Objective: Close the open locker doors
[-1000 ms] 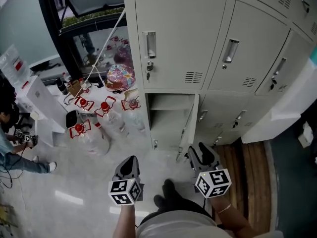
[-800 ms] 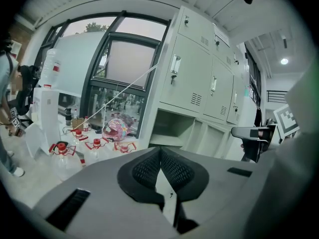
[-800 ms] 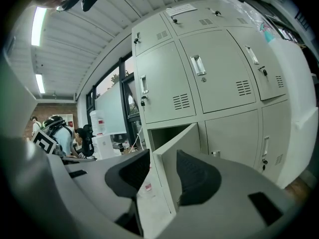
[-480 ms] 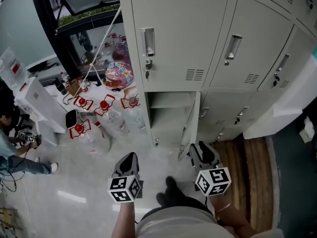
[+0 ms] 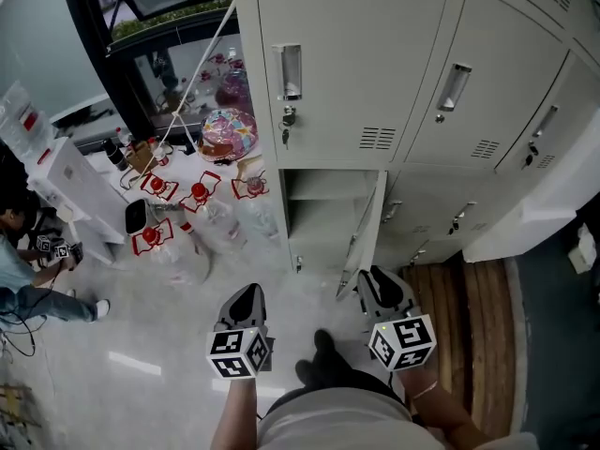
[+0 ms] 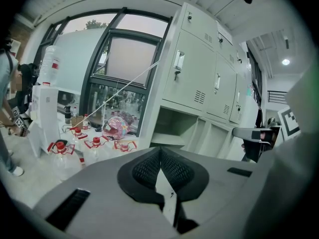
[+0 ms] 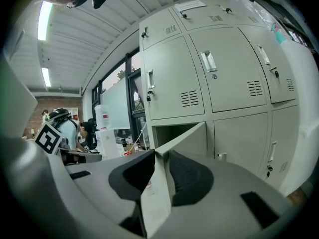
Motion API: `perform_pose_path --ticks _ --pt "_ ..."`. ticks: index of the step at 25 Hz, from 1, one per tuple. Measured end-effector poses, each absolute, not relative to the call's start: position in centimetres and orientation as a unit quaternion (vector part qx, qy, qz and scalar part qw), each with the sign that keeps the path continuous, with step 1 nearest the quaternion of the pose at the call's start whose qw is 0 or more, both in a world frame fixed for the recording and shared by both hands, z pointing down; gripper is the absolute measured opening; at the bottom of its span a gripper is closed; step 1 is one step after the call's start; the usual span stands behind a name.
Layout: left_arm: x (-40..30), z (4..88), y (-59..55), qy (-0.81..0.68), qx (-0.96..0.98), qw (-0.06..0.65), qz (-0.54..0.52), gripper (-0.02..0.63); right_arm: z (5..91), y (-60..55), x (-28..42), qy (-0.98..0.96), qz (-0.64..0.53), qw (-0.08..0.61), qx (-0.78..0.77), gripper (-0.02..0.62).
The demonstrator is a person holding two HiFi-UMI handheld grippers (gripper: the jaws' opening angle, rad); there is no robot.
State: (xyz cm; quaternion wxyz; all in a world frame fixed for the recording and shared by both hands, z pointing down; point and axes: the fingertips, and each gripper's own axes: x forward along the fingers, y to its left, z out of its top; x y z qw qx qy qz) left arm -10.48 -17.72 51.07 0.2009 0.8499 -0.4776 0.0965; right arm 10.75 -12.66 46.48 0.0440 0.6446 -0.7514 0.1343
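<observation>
A bank of pale grey lockers (image 5: 356,73) fills the head view. One bottom compartment (image 5: 323,218) stands open, its door (image 5: 364,237) swung out towards me. My right gripper (image 5: 375,287) is at the door's free edge. In the right gripper view that edge (image 7: 155,183) runs down through the gap of the right gripper (image 7: 160,156); the jaws are closing and the pads are not seen pressing on it. My left gripper (image 5: 247,300) hangs over the floor left of the door. The left gripper (image 6: 160,151) has its pads touching, with nothing between them.
Several clear water bottles with red caps (image 5: 155,237) and a colourful round bag (image 5: 228,139) lie on the floor left of the open locker. A white box (image 5: 70,190) and a person (image 5: 19,270) are at far left. Wooden boards (image 5: 469,317) run along the right.
My right gripper has crept a little closer to the door's edge. The left gripper has hardly moved. The locker door stands as before.
</observation>
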Motion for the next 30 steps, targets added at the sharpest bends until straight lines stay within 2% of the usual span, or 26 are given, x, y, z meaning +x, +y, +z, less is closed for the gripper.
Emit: perform_pose_path --ticks 18,30 --pt "-16.7 50.7 -18.5 -0.543 0.810 0.209 0.079 0.020 46.7 -17.6 5.6 -0.779 0.121 0.083 0.610 0.091" --pt "-18.3 51.4 -20.3 -0.570 0.791 0.210 0.076 0.020 46.8 -22.3 2.9 -0.798 0.117 0.090 0.585 0.087"
